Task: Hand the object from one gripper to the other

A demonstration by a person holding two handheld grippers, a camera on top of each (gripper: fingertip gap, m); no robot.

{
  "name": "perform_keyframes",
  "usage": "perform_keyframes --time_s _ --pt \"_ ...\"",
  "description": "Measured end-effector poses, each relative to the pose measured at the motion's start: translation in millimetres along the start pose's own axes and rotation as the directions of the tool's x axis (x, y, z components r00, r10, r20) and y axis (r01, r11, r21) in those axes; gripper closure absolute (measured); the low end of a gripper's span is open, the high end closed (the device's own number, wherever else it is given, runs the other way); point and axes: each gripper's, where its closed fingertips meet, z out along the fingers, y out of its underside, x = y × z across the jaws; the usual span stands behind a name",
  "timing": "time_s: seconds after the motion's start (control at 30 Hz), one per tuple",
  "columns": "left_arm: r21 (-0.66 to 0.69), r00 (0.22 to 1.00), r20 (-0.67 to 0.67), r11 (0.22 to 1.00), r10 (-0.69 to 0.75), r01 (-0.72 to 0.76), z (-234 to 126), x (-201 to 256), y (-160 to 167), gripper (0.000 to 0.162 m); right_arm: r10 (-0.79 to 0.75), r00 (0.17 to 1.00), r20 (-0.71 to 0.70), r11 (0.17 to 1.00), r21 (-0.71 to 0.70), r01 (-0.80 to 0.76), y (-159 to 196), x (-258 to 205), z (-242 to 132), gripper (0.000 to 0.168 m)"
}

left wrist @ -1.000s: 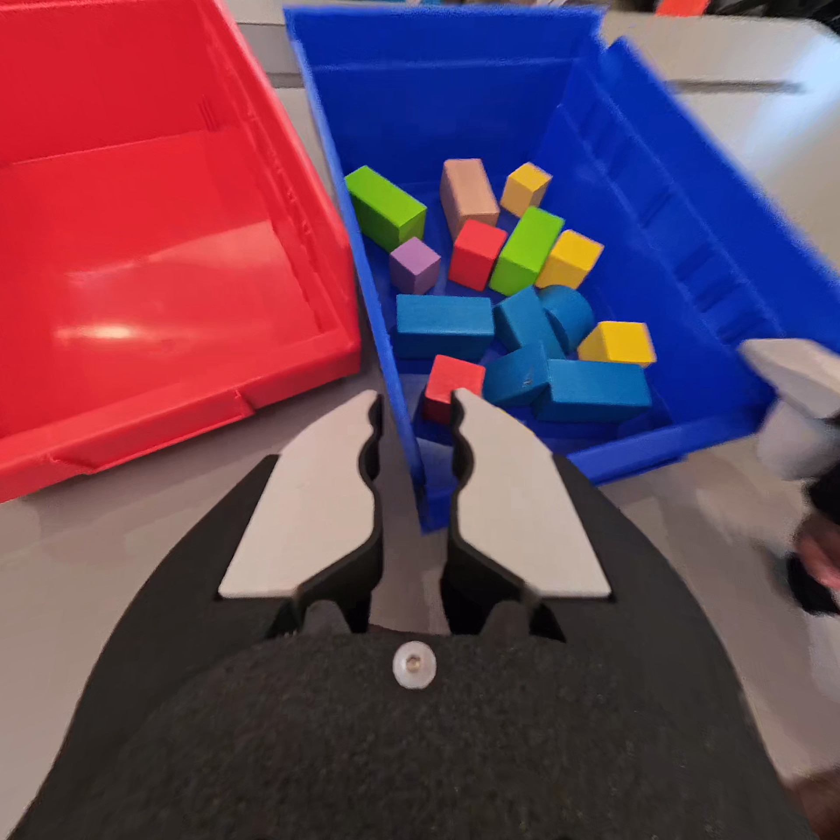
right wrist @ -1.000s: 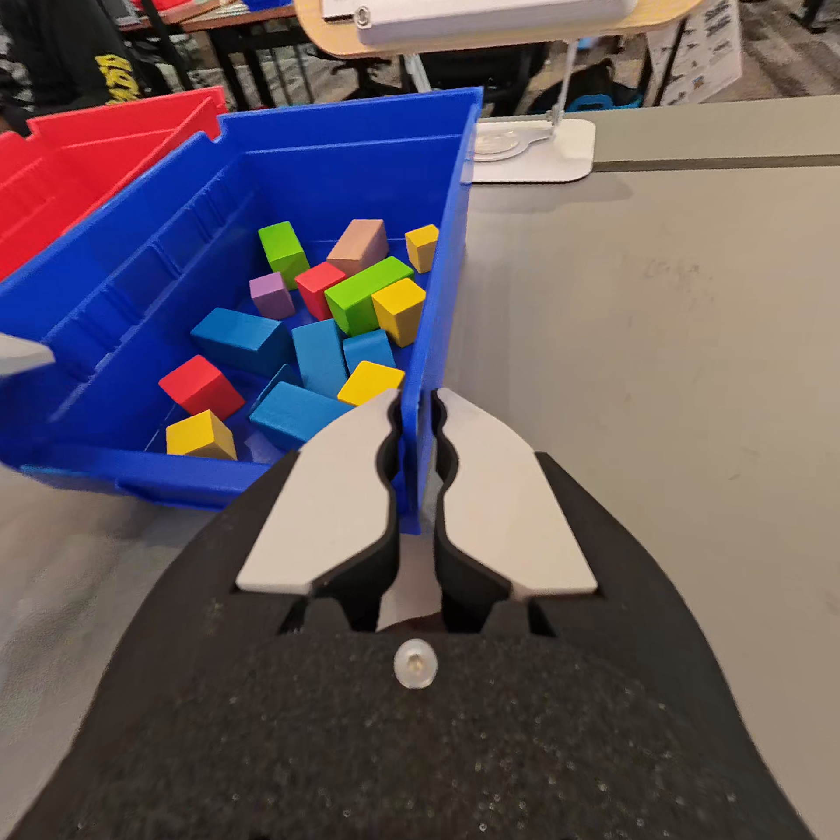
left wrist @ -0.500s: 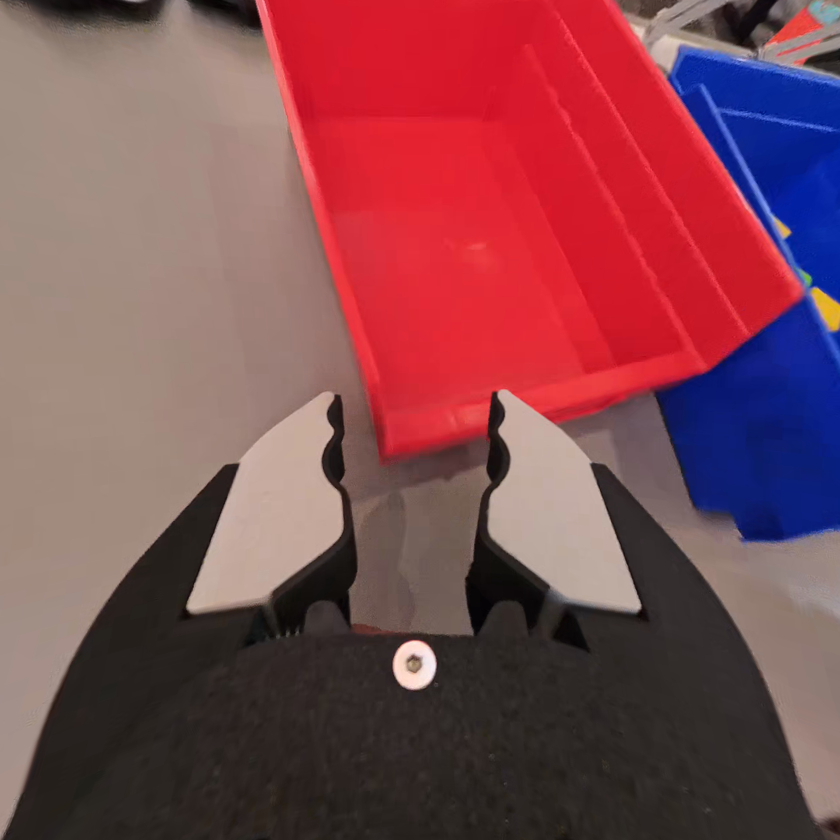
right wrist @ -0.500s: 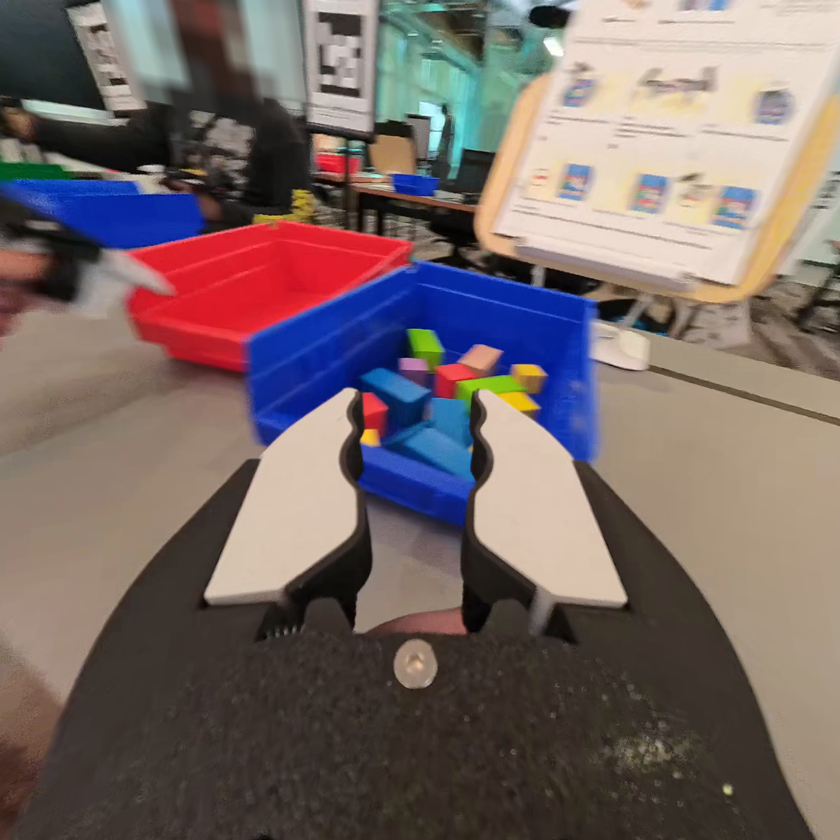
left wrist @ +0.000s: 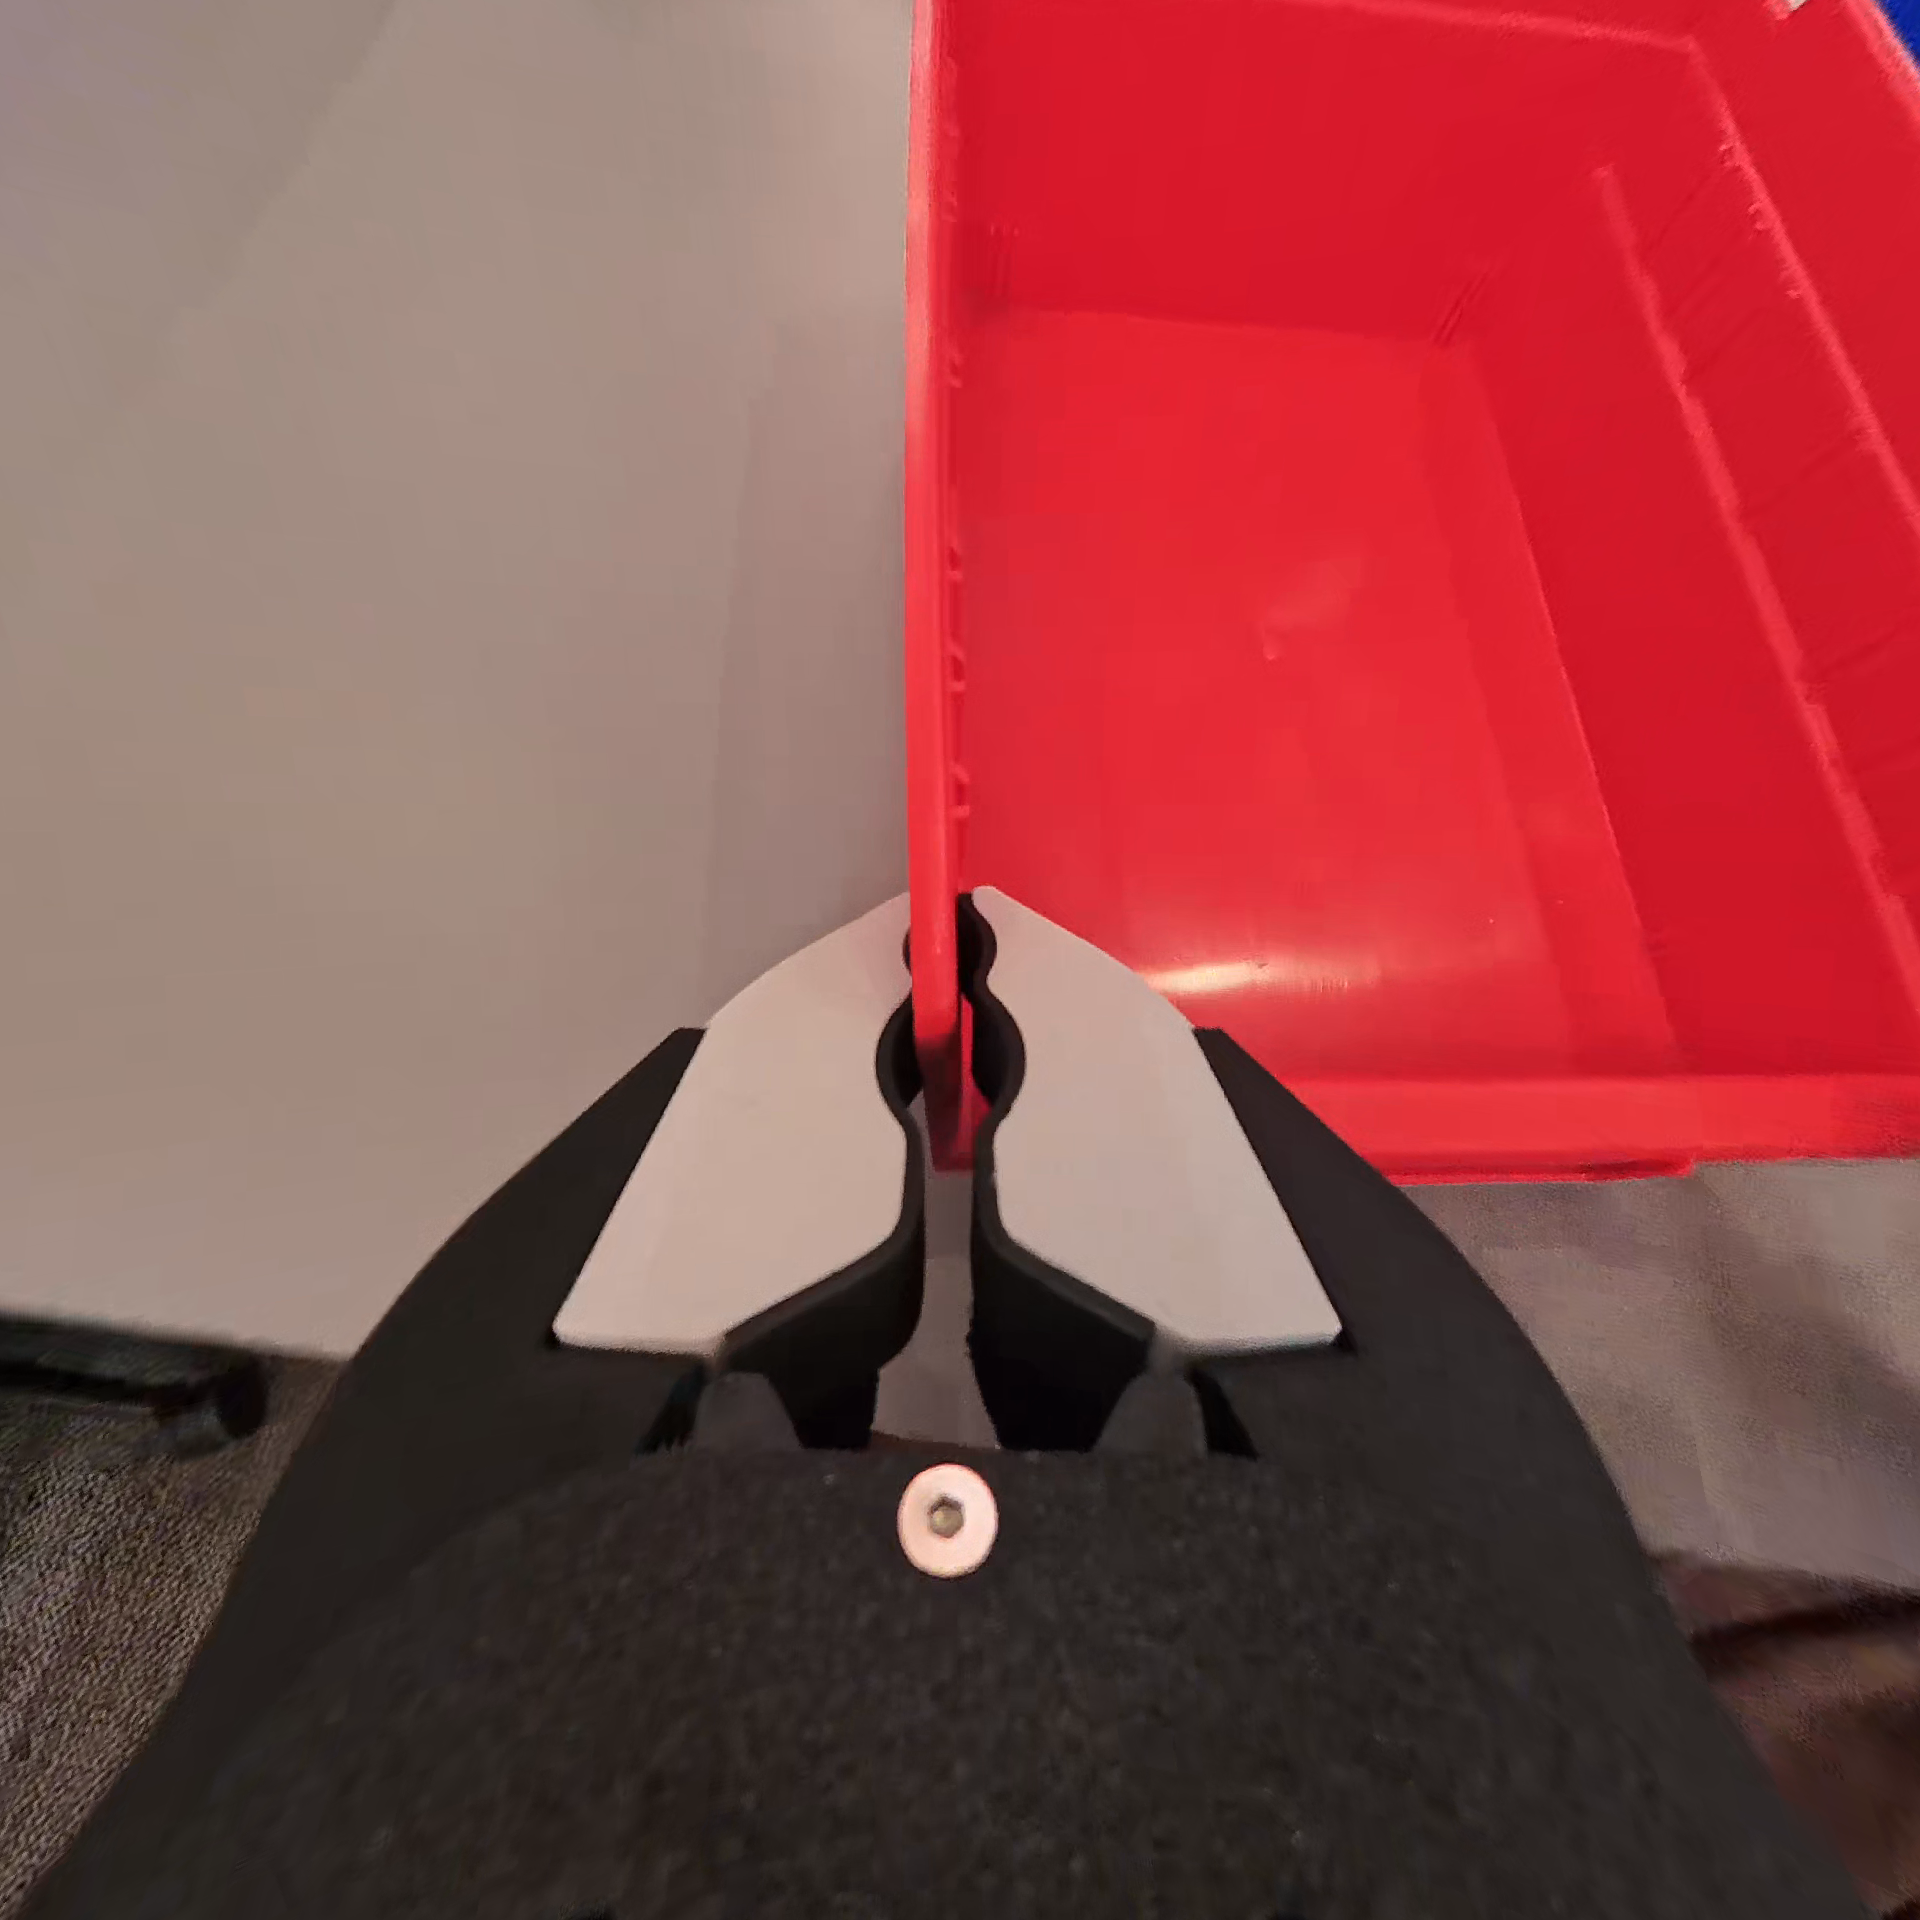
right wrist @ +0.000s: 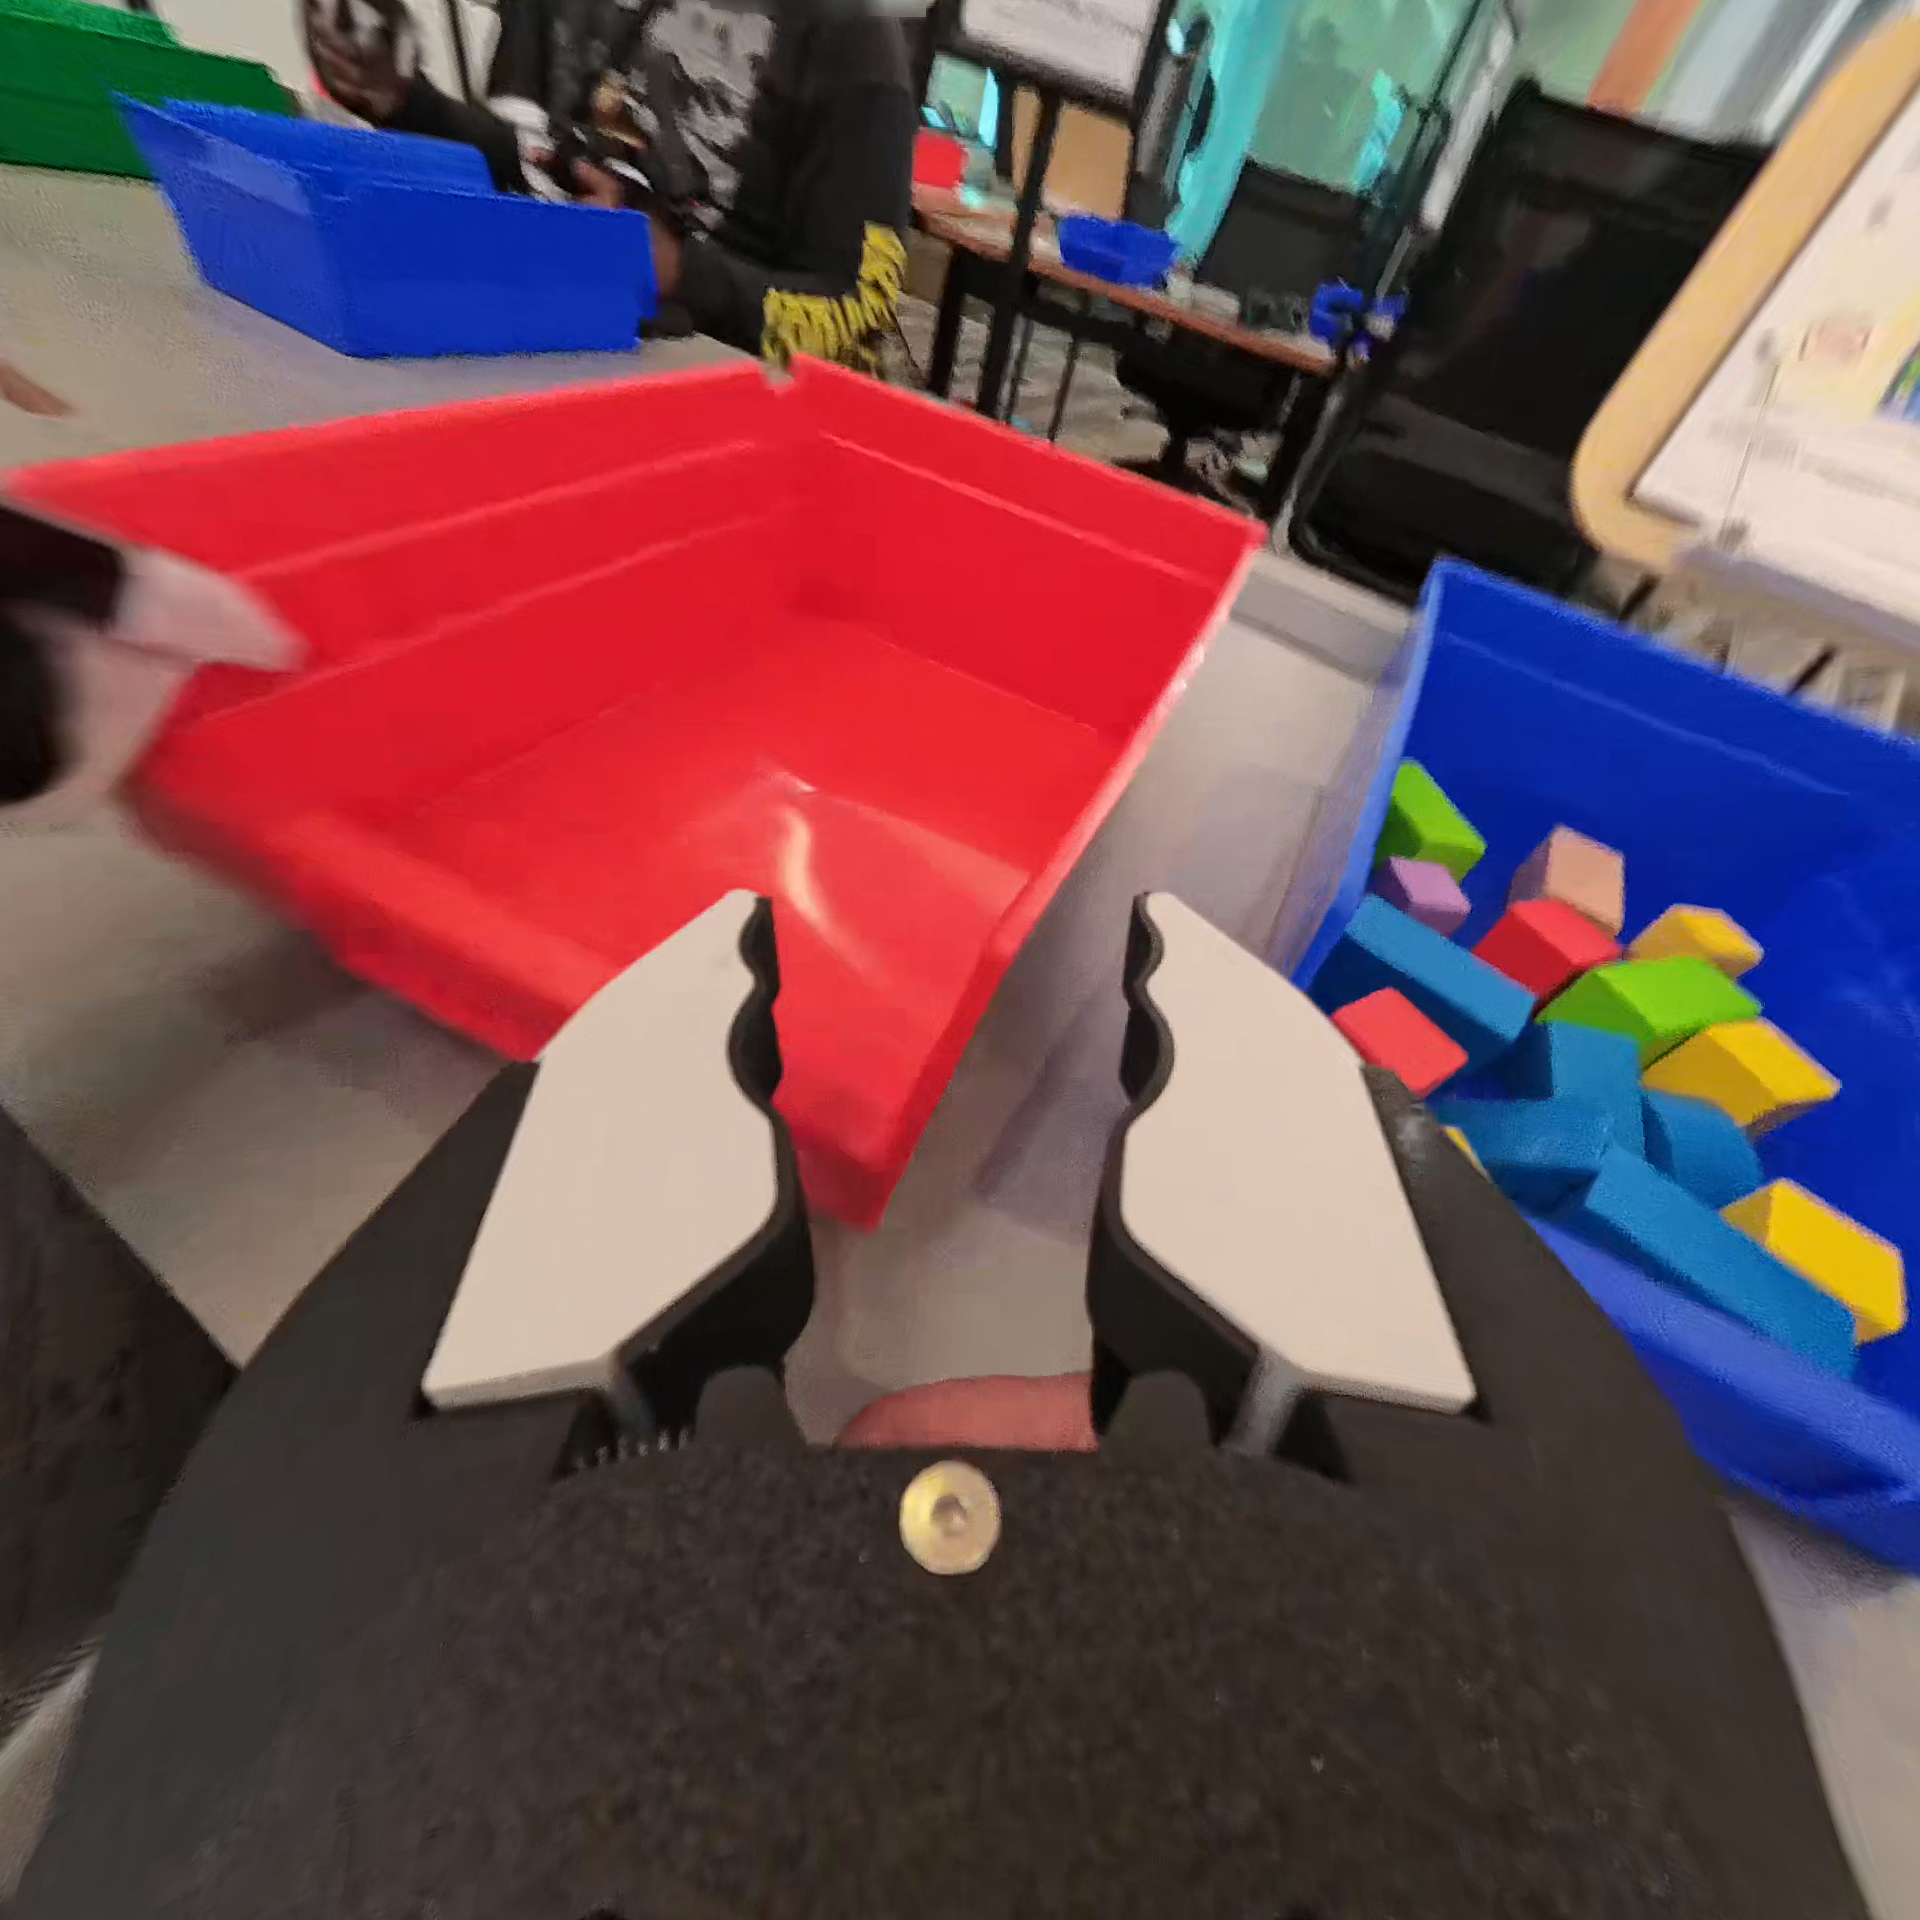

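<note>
While my left gripper (left wrist: 940,935) pinches the red bin (left wrist: 1351,727) wall, my right gripper (right wrist: 951,914) gapes wide, empty, near its corner

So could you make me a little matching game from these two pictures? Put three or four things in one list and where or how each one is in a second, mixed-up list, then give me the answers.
Things
1. left gripper
2. right gripper
3. red plastic bin
4. blue plastic bin

States
A. holds a heap of coloured wooden blocks
B. open, with nothing between its fingers
C. closed on a side wall of a bin
D. nothing lies inside it

Pairs: 1-C, 2-B, 3-D, 4-A
</note>
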Motion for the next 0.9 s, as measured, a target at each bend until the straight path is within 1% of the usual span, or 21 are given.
perform_keyframes --time_s 0.03,0.07,0.1,0.13,0.17,0.2,0.23,0.27,0.33,0.4,0.47,0.53,0.6,0.7,0.77,0.8,0.9 --pt "0.013 1.0 0.008 1.0 -0.001 0.001 -11.4 -1.4 8.6 0.16 0.029 1.0 -0.003 0.999 -0.043 -0.029 8.7 -3.3 5.7 0.109" --pt "0.028 1.0 0.01 1.0 -0.004 0.003 -21.5 -1.5 16.3 0.159 0.053 0.997 0.051 0.995 -0.087 -0.049 16.7 -14.7 8.8 0.107" --pt "0.046 1.0 0.017 0.999 -0.008 0.008 -30.0 -1.4 22.8 0.159 0.087 0.993 0.081 0.99 -0.117 -0.078 18.7 -22.1 7.9 0.113" --pt "0.064 0.999 0.048 0.998 -0.005 0.002 -38.0 -4.6 28.1 0.158 0.114 0.99 0.087 0.988 -0.114 -0.104 16.7 -23.7 5.1 0.125" --pt "0.079 0.997 0.081 0.997 0.011 -0.017 -45.8 -8.4 31.5 0.159 0.152 0.987 0.056 0.981 -0.131 -0.143 16.3 -18.1 1.3 0.154" --pt "0.101 0.997 0.076 0.994 0.026 -0.034 -54.1 -7.9 32.1 0.158 0.149 0.988 0.051 0.981 -0.136 -0.141 14.8 -14.6 -0.6 0.161" --pt "0.125 0.997 0.063 0.991 0.032 -0.039 -62.4 -5.6 31.0 0.157 0.142 0.988 0.065 0.98 -0.152 -0.131 13.4 -14.2 -2.7 0.162" --pt "0.153 0.996 0.08 0.986 0.05 -0.061 -71.4 -3.3 28.7 0.157 0.136 0.988 0.071 0.981 -0.152 -0.124 8.0 -13.6 -7.6 0.162" --pt "0.225 0.986 0.141 0.967 0.093 -0.123 -93.8 4.9 16.0 0.158 0.06 0.997 0.04 0.996 -0.067 -0.057 -20.2 -4.1 -22.5 0.163" --pt "0.335 0.986 0.141 0.932 0.094 -0.137 -122.5 20.2 -14.0 0.158 0.048 0.999 0.021 0.997 0.058 -0.049 -60.2 14.3 -40.9 0.163" --pt "0.413 0.982 0.144 0.894 0.125 -0.174 -149.9 43.9 -54.6 0.158 0.039 0.999 -0.017 0.987 0.157 -0.036 -99.0 41.9 -62.6 0.163" --pt "0.478 0.978 0.129 0.853 0.167 -0.209 -169.2 80.0 -97.2 0.158 0.054 0.996 -0.068 0.974 0.223 -0.038 -127.9 82.0 -83.4 0.162" --pt "0.513 0.965 0.1 0.819 0.241 -0.257 -171.7 128.1 -133.1 0.157 0.073 0.987 -0.146 0.966 0.256 -0.034 -143.9 133.6 -102.4 0.162" --pt "0.512 0.948 -0.002 0.815 0.318 -0.272 -155.3 210.0 -168.0 0.157 0.078 0.97 -0.229 0.977 0.21 -0.029 -141.3 214.0 -125.6 0.161" --pt "0.499 0.922 -0.044 0.809 0.384 -0.313 -136.2 270.2 -178.3 0.158 0.097 0.955 -0.279 0.986 0.155 -0.055 -124.3 270.2 -140.6 0.161" --pt "0.486 0.909 -0.088 0.814 0.407 -0.317 -122.6 303.1 -177.6 0.157 0.096 0.943 -0.32 0.99 0.127 -0.058 -111.8 300.2 -149.2 0.161" --pt "0.427 0.86 -0.198 0.831 0.47 -0.356 -76.1 401.9 -154.5 0.156 0.141 0.894 -0.425 0.99 0.065 -0.125 -61.0 388.9 -172.3 0.163"
